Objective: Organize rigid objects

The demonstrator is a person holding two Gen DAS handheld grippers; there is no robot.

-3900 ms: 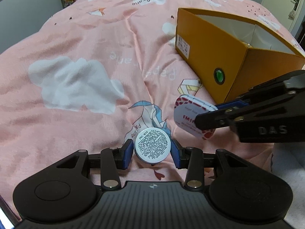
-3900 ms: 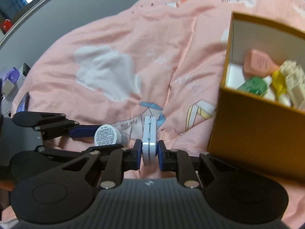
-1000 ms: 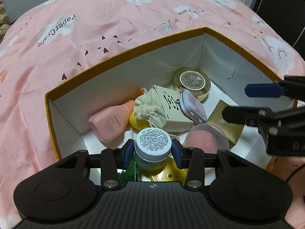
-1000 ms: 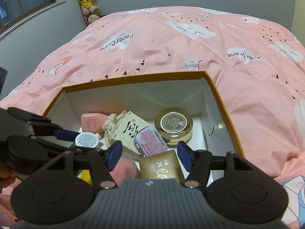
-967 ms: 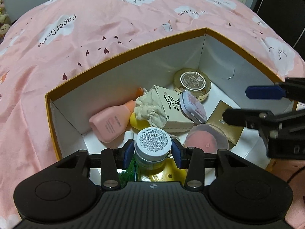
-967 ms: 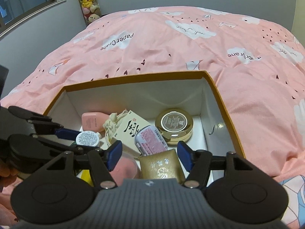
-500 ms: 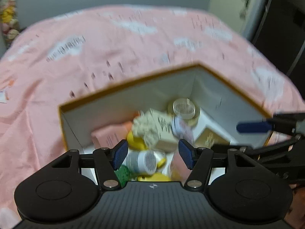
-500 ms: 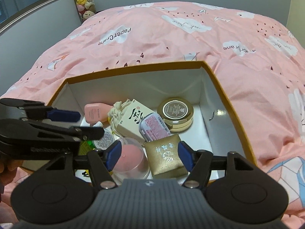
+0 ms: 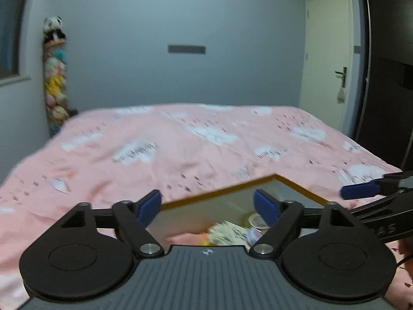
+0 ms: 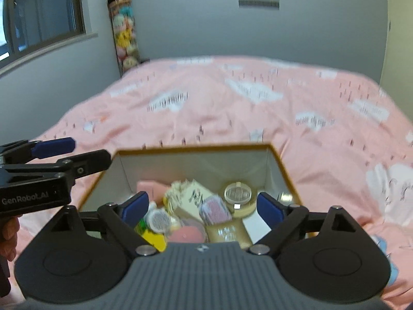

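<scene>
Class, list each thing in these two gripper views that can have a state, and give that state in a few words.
left gripper: open, holding nothing.
right gripper: open, holding nothing.
orange box: lidless, resting on the bed, holding many items.
white-capped jar: lying inside the box, cap on.
round gold tin: inside the box, lid on.
pink patterned tin: shut, resting on other items.
door: closed.

The box (image 10: 282, 165), orange-rimmed with white inner walls, sits open on the pink bed. Inside, crowded together: a white-capped jar (image 10: 158, 219) near the left, a pink tin (image 10: 215, 210) at centre, a gold round compact (image 10: 238, 197) behind it, a gold packet (image 10: 227, 233) in front.
</scene>
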